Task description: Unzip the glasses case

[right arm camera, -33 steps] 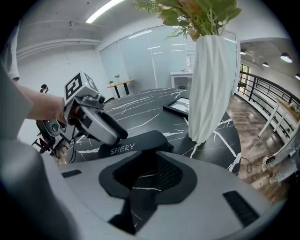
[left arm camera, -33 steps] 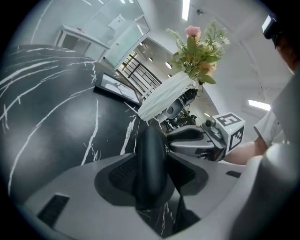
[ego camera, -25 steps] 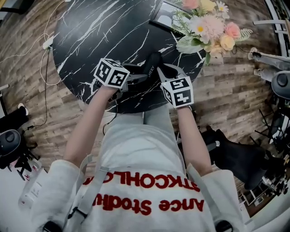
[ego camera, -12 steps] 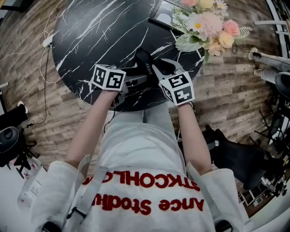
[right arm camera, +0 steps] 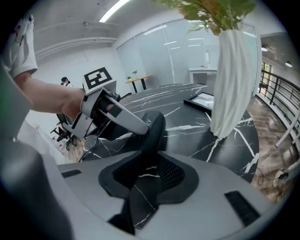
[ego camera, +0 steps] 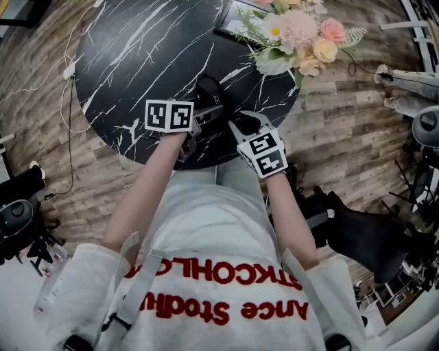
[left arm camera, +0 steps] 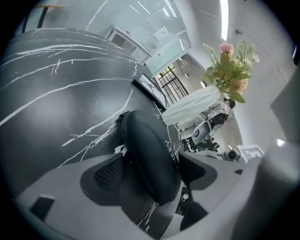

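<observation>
The black glasses case (ego camera: 208, 90) lies on the black marble table (ego camera: 137, 55) near its front edge. In the left gripper view the case (left arm camera: 151, 150) runs lengthwise between my left gripper's (left arm camera: 152, 161) jaws. These jaws have just been opening and stand wide, with neither pad pressing on it. My left gripper (ego camera: 206, 114) is at the case's near end. My right gripper (ego camera: 237, 127) hangs a little back from the case (right arm camera: 153, 131). Its jaws have just been opening too; only a narrow gap (right arm camera: 139, 180) shows, with bare table in it.
A bouquet (ego camera: 296, 35) in white wrapping (right arm camera: 232, 75) stands at the table's back right, with a flat dark tray (ego camera: 233, 20) beside it. Wooden floor surrounds the table. A black chair (ego camera: 363, 236) and other equipment stand at the right, and cables (ego camera: 68, 68) lie at the left.
My right gripper has let go of the case and drawn back toward the table's near edge. My left gripper has rolled and spread its jaws, and the case has come down onto the table.
</observation>
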Demonstrator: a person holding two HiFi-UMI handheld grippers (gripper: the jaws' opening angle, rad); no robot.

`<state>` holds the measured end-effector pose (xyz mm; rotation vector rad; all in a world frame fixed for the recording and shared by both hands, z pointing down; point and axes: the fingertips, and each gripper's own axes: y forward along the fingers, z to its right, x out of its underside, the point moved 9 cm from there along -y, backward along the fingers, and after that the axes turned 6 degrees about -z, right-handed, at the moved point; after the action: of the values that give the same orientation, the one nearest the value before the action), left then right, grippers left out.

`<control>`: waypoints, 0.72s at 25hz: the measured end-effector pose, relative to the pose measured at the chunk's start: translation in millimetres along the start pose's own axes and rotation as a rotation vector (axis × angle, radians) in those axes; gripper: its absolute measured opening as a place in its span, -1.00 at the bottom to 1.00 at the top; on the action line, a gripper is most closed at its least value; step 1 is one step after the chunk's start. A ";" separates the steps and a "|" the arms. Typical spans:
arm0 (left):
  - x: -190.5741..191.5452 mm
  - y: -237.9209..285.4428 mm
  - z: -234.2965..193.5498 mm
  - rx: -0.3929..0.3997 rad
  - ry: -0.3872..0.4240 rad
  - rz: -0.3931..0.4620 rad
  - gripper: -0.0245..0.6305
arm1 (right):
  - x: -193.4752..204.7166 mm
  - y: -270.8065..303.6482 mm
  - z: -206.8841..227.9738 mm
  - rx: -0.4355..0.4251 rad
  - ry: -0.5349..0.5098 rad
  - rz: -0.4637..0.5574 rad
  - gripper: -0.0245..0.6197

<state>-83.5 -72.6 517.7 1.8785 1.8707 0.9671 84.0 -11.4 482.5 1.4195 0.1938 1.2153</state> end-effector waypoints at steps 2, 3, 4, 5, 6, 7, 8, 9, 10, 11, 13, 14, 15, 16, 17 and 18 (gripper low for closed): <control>0.2 1.2 2.2 -0.026 -0.026 0.022 0.16 | -4.2 3.3 -7.9 -0.001 -0.055 0.006 -0.61; 0.2 1.7 3.5 -0.040 -0.035 0.028 0.16 | -6.3 4.0 -10.8 -0.003 -0.084 0.007 -0.61; 0.2 2.3 5.0 -0.054 -0.039 0.033 0.16 | -8.0 4.7 -12.9 -0.004 -0.118 0.003 -0.61; 0.2 3.2 6.4 -0.069 -0.039 0.036 0.16 | -9.6 5.4 -14.1 -0.001 -0.154 -0.005 -0.61; 0.3 4.1 7.8 -0.086 -0.035 0.038 0.16 | -11.0 6.3 -14.8 0.004 -0.190 -0.017 -0.61; 0.5 4.9 8.9 -0.103 -0.029 0.039 0.16 | -12.5 7.2 -15.1 0.008 -0.222 -0.030 -0.61; 0.6 5.5 9.5 -0.117 -0.025 0.039 0.16 | -13.7 7.8 -15.1 0.011 -0.244 -0.040 -0.61; 0.7 5.8 9.3 -0.124 -0.023 0.040 0.16 | -14.4 8.1 -15.1 0.010 -0.254 -0.045 -0.61; 0.6 5.7 8.5 -0.123 -0.026 0.041 0.18 | -14.4 7.9 -14.9 0.007 -0.248 -0.042 -0.61; 0.4 5.3 7.0 -0.113 -0.036 0.042 0.18 | -13.3 7.0 -14.5 0.001 -0.228 -0.034 -0.61; 0.7 2.9 1.4 -0.068 -0.087 0.062 0.14 | -8.0 4.0 -14.2 -0.015 -0.164 -0.022 -0.61; 1.1 1.1 -3.1 -0.032 -0.133 0.084 0.10 | -3.2 2.5 -15.1 -0.026 -0.128 -0.024 -0.61; 1.6 -0.7 -8.0 0.010 -0.189 0.109 0.05 | 2.9 1.9 -16.8 -0.039 -0.096 -0.034 -0.61; 1.9 -2.2 -12.7 0.052 -0.243 0.132 0.00 | 9.8 2.5 -19.4 -0.052 -0.070 -0.049 -0.61; 1.7 -3.5 -16.3 0.085 -0.285 0.147 -0.02 | 16.5 4.7 -22.4 -0.065 -0.049 -0.064 -0.61; 1.3 -4.3 -18.5 0.104 -0.310 0.155 -0.03 | 22.1 8.0 -25.6 -0.076 -0.029 -0.076 -0.61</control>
<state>-98.9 -75.2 528.6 2.1197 1.6405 0.5873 70.8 18.4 494.7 1.3518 0.1781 1.1276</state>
